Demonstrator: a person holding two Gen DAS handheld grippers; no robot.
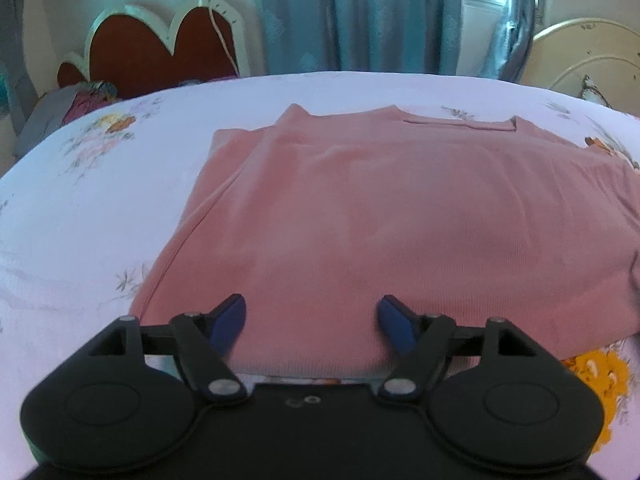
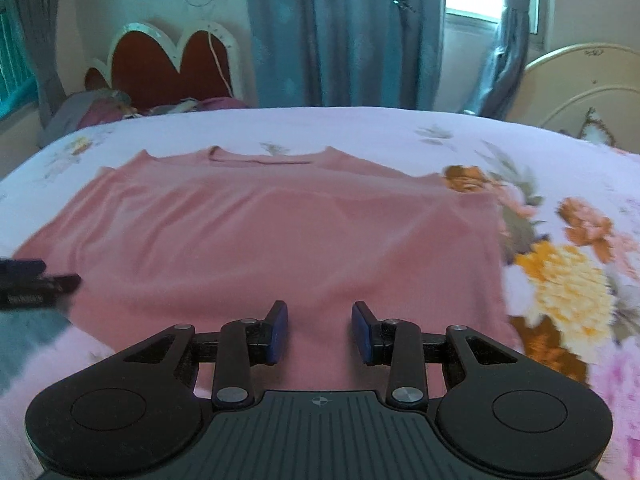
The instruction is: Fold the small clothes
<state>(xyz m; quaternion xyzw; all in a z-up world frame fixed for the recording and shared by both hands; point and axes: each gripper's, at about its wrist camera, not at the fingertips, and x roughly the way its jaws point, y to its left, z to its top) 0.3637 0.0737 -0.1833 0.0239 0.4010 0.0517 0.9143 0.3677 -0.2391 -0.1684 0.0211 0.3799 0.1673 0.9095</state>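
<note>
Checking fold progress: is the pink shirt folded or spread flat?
Mostly spread: the pink shirt lies flat on the bed, neckline showing. Its left side looks layered, possibly a tucked sleeve; cannot tell.

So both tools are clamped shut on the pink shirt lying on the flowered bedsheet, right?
Not quite. Both wrist views show the left tool and right tool open, their jaws apart over the near hem of the pink shirt, which does lie on the flowered bedsheet.
</note>
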